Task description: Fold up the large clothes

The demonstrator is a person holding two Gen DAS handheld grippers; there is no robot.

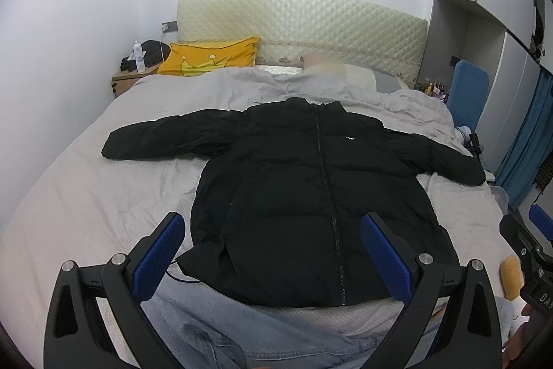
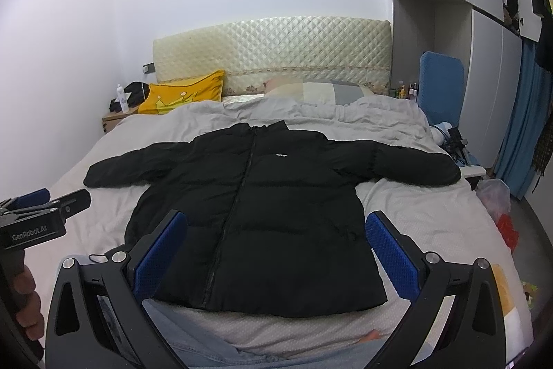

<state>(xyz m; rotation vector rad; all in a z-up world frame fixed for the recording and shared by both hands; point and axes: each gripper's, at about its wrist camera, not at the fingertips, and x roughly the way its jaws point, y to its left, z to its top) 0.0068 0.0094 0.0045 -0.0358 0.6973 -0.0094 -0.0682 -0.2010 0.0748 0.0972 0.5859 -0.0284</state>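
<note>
A black puffer jacket [image 1: 293, 182] [image 2: 262, 213] lies flat and zipped on the bed, front up, collar toward the headboard, both sleeves spread sideways. My left gripper [image 1: 273, 251] hovers open above the hem, its blue pads [image 1: 159, 255] wide apart and empty. My right gripper [image 2: 276, 248] is also open and empty over the hem, a little further right. The left gripper's body shows at the left edge of the right wrist view, held by a hand [image 2: 27, 303]. Jeans-clad legs [image 1: 221, 331] press against the bed's near edge.
The bed [image 1: 86, 196] has a pale sheet and a rumpled grey duvet [image 2: 345, 120]. A yellow pillow [image 1: 211, 56] and quilted headboard [image 2: 276, 51] sit at the far end. A nightstand [image 1: 129, 76] with a bottle stands far left. Blue chair [image 2: 440, 85], wardrobe and floor clutter [image 2: 501, 210] lie right.
</note>
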